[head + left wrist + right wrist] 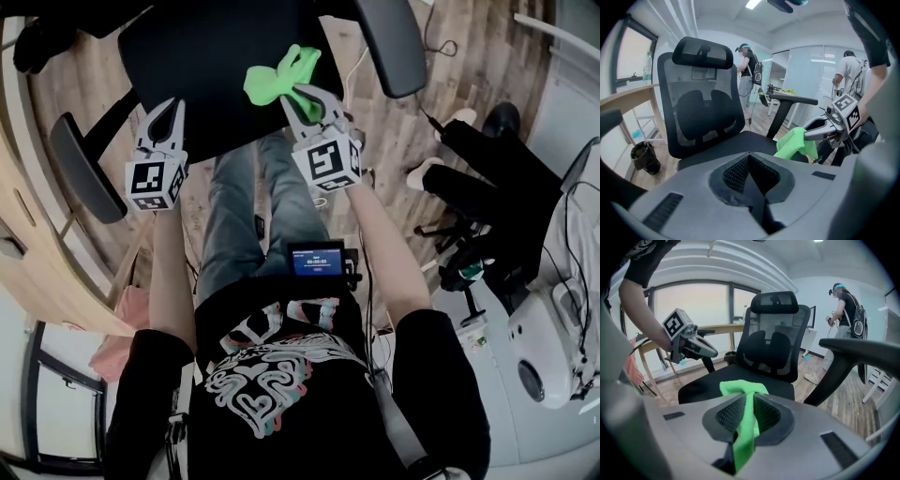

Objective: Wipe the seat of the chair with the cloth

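A black office chair stands before me, its seat dark and bare apart from the cloth. My right gripper is shut on a bright green cloth, which hangs over the seat's front right part. In the right gripper view the green cloth runs pinched between the two jaws, above the seat. My left gripper hovers at the seat's front left edge, jaws together with nothing between them. From the left gripper view the cloth and the right gripper show to the right, over the seat.
The chair's armrests flank the seat; its mesh backrest rises behind. A curved wooden desk lies left. Another black chair base and white equipment stand right. Other persons stand in the background.
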A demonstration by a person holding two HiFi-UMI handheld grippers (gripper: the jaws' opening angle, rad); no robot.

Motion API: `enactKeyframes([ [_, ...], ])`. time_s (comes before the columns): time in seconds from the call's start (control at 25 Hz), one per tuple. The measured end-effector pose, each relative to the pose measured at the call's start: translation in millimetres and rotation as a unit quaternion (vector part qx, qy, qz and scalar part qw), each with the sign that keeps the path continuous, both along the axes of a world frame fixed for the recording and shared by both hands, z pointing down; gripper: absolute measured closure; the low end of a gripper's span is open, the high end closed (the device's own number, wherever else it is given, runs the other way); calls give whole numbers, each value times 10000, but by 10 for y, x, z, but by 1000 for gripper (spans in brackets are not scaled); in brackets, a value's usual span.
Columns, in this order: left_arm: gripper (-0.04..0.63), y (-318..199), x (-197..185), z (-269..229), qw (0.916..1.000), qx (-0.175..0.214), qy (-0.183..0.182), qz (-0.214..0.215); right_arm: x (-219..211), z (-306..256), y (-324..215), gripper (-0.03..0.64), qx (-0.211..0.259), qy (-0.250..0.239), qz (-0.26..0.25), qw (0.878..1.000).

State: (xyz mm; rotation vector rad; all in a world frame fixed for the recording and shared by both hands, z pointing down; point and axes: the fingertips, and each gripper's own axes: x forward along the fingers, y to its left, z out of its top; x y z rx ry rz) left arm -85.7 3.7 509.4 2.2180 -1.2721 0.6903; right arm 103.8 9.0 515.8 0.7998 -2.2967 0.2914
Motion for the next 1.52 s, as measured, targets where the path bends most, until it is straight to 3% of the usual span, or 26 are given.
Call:
enactKeyframes([
  [0.24,594,-6,-22,270,9999,-117,93,-7,-53,400,-30,568,-207,251,40,9995],
  [0.48,594,61,95,485,9990,-247,221,285,-105,643,-92,568,-273,375,83,9989],
  [1.12,594,23,307,781,9983,-395,394,166,-16,1169,-426,568,-433,741,461,9952],
  [1.36,594,-21,330,826,9982,-405,401,165,-29,1307,-429,565,-766,660,391,9941],
  [1.4,594,-16,327,832,9982,-414,410,160,-54,1325,-413,548,-855,623,368,9937],
  [1.44,594,-12,324,836,9981,-422,423,161,-81,1346,-397,461,-954,607,350,9930],
  [1.52,594,-12,325,842,9979,-430,447,182,-117,1392,-387,404,-1081,662,337,9914],
])
